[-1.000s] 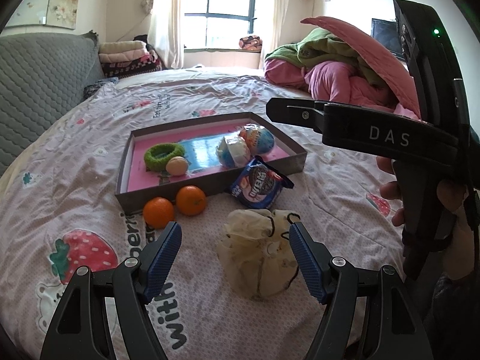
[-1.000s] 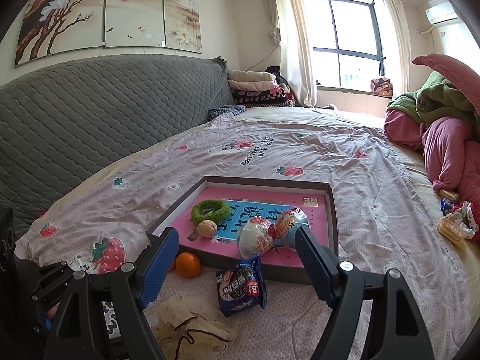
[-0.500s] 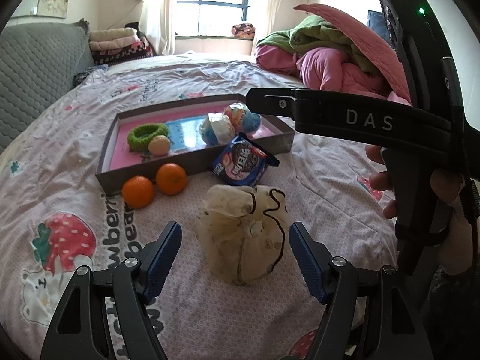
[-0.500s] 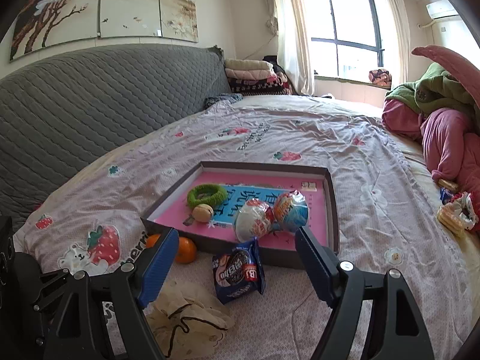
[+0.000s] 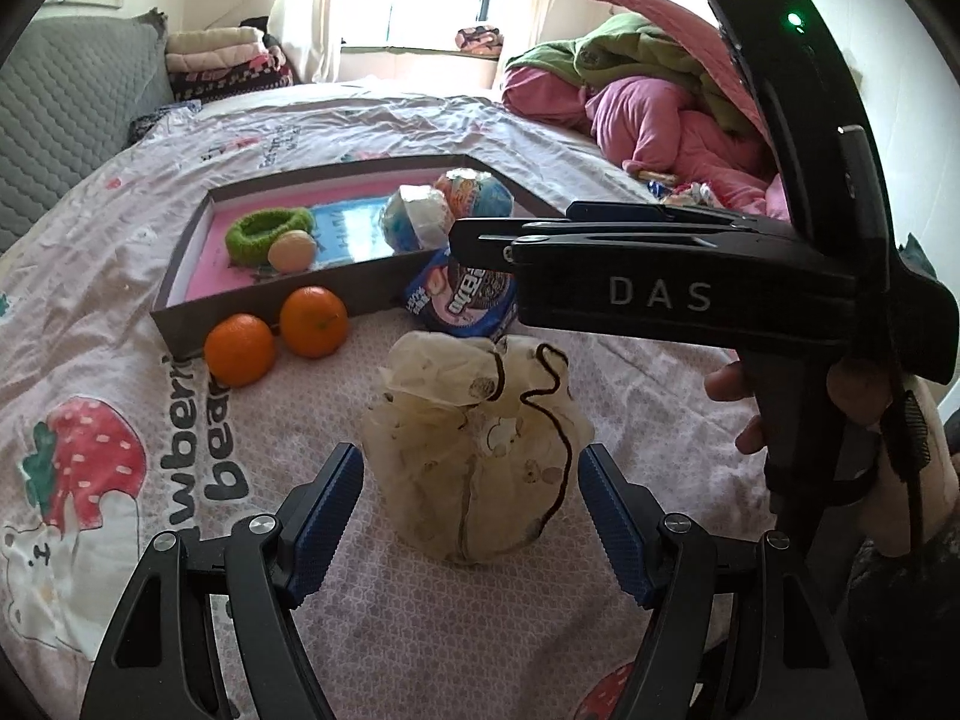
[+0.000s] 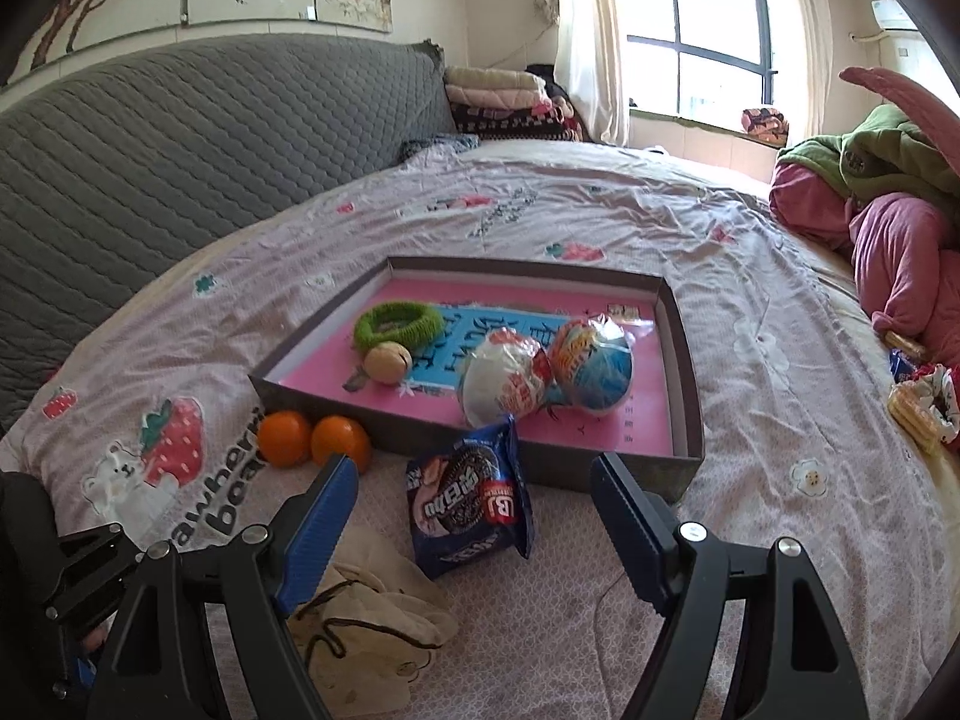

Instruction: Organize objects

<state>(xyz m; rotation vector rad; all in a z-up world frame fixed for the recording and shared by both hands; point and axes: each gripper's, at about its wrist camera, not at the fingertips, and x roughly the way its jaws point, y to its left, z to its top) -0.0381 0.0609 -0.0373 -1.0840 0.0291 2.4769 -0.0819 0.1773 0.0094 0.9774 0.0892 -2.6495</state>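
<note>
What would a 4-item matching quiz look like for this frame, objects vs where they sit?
Column 1:
1. drawstring pouch
2. two oranges
3. green ring
4. cookie packet

Column 2:
A. inside the tray, beside a small beige ball
B. between the open left gripper fingers
C. on the bedspread against the tray's front wall, left end
D. leaning on the tray's front wall, before the open right gripper

Pairs: 1-B, 2-C, 3-A, 4-D

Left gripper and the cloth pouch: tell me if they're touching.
Apart. In the left wrist view the open left gripper straddles the cloth pouch, with bedsheet showing between each blue pad and the fabric.
</note>
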